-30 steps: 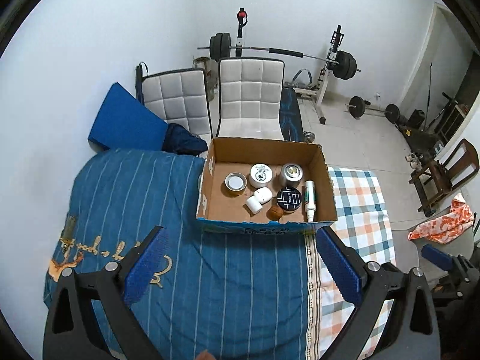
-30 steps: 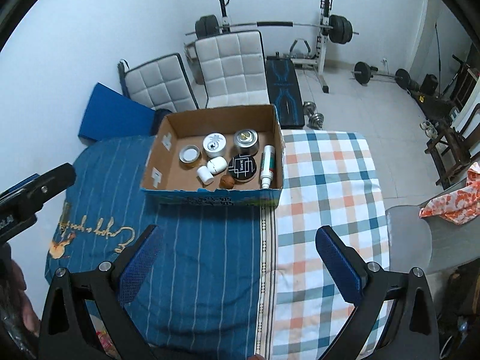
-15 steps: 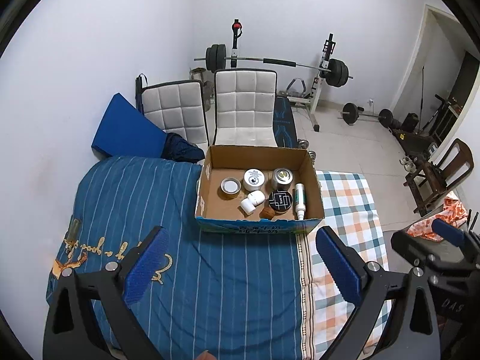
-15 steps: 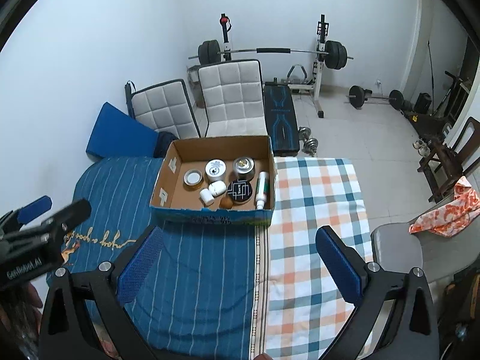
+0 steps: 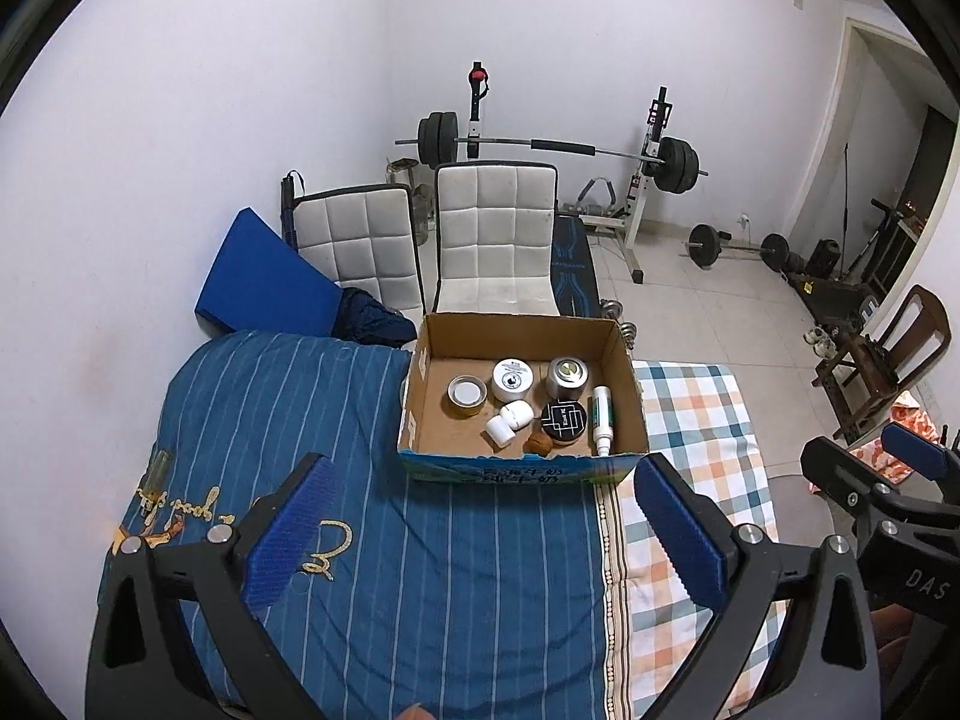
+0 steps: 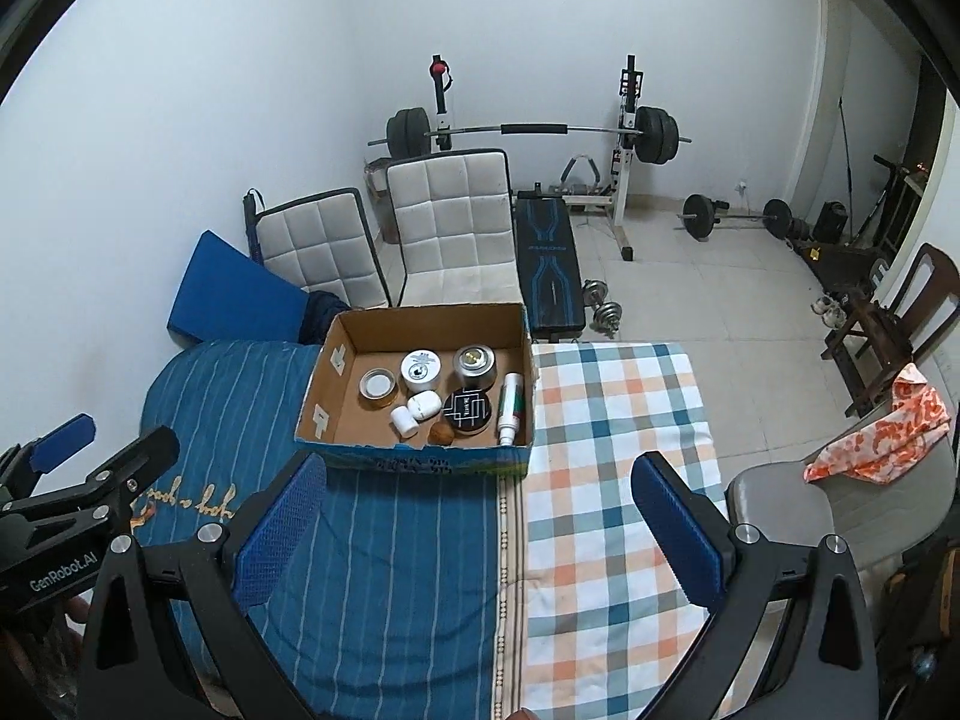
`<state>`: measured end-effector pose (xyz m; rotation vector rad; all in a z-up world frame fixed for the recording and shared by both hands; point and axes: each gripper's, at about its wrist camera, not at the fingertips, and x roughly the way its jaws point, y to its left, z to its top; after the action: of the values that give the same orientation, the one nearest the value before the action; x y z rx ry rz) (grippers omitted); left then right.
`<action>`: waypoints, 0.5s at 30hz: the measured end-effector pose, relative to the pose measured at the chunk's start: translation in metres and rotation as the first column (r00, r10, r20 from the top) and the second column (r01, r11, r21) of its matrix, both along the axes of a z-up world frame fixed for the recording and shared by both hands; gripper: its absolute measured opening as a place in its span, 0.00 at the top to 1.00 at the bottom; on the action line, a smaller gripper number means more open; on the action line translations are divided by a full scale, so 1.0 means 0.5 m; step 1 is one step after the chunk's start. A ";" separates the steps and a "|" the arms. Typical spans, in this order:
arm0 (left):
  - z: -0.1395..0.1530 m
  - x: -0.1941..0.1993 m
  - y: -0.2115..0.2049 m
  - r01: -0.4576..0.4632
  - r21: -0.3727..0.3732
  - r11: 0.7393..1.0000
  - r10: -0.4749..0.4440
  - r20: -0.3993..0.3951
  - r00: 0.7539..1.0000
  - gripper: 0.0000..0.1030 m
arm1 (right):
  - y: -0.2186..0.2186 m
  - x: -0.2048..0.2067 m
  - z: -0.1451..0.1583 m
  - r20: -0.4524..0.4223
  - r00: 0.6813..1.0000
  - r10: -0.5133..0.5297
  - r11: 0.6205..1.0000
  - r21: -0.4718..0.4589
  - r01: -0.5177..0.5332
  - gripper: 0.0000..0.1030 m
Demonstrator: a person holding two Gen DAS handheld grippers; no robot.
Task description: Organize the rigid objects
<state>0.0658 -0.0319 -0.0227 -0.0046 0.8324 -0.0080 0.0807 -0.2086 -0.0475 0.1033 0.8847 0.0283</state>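
An open cardboard box (image 5: pixel 629 402) sits at the far end of the bed, also in the right wrist view (image 6: pixel 318 402). In it lie several rigid items: a white jar (image 5: pixel 513 378), a silver tin (image 5: pixel 566 375), a small open tin (image 5: pixel 466 394), a black round tin (image 5: pixel 564 420), a white-green tube (image 5: pixel 602 414), two small white bottles (image 5: pixel 509 421) and a brown ball (image 5: pixel 539 444). My left gripper (image 5: pixel 483 534) is open and empty, high above the blue striped cover. My right gripper (image 6: pixel 474 531) is open and empty, above the seam of the two covers.
The bed has a blue striped cover (image 5: pixel 390 540) and a checked blanket (image 6: pixel 612 480). Behind it stand two white padded chairs (image 5: pixel 492 240), a blue cushion (image 5: pixel 258 282), a weight bench with barbell (image 6: pixel 540 138). A grey chair with an orange cloth (image 6: pixel 876 438) stands at the right.
Both grippers have pulled back and up from the box, so the box looks smaller and more of the room shows. Both stay open and empty.
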 end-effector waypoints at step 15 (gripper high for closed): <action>0.016 -0.010 0.002 0.004 0.006 1.000 -0.004 0.011 1.000 0.01 | -0.007 -0.017 0.010 0.008 1.000 -0.027 1.000 -0.012 0.028 0.00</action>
<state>0.0609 -0.0308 -0.0146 0.0029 0.8209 -0.0093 0.0721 -0.2123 -0.0423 0.1036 0.8750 -0.0024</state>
